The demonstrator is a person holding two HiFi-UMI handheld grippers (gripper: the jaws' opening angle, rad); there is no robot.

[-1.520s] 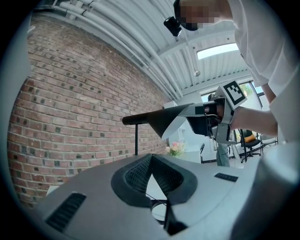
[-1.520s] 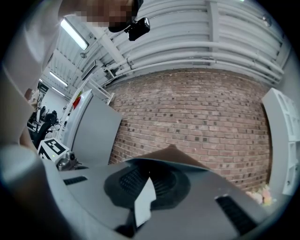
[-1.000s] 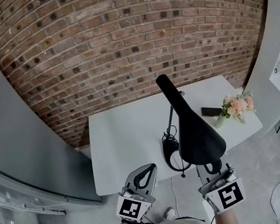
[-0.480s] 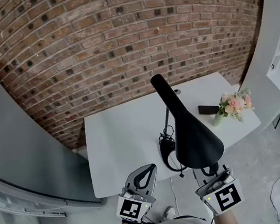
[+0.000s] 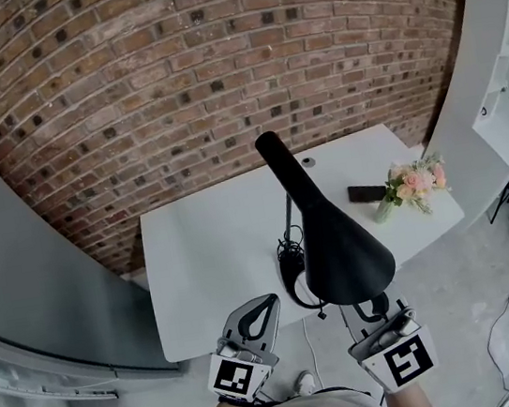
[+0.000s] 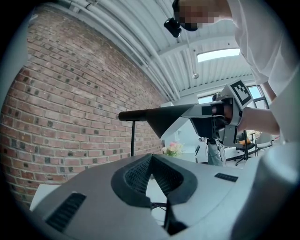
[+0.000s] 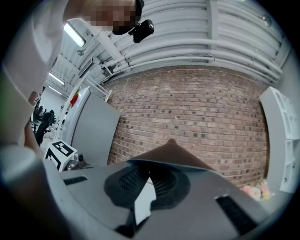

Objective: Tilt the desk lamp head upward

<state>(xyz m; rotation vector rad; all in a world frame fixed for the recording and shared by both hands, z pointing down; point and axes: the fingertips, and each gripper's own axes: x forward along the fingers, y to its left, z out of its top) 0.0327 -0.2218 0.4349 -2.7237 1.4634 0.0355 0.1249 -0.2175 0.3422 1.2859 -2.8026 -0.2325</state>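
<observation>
Brick wall (image 5: 167, 59) at the back, white table (image 5: 214, 251) pushed against it, grey panel (image 5: 25, 251) far left.

Left gripper (image 5: 267, 300): off the table's near edge, jaws tip to tip with nothing between them. Its own view shows only bare table through the loop under the pads. My read is that it's parked there to stay out of the lamp's way, since this is a one-hand job.

Centre: thin stem (image 5: 287, 217) rises from mid-table. The black cone lamp head (image 5: 330, 234) runs from its narrow end near the wall out to the wide end over the near edge. In the left gripper view the cone sits roughly level. A cable (image 5: 293, 268) is looped on the table at the foot of the stem.

Right gripper (image 5: 374, 308): right under the wide end. In its own view the cone's rim crosses over the pad tips, and the jaws look clamped on that rim. Holding the far end gives the most leverage on the hinge, which suits pushing the head up.

Right side: a flat black object (image 5: 365, 194), can't tell what it is, with flowers (image 5: 414, 180) just beside it, well clear of the lamp.

Hidden:
- The lamp base and hinge are behind the cone in the head view.
- The right jaw tips are covered by the rim, so grip depth is unclear.
- The tilt doesn't look far along.
</observation>
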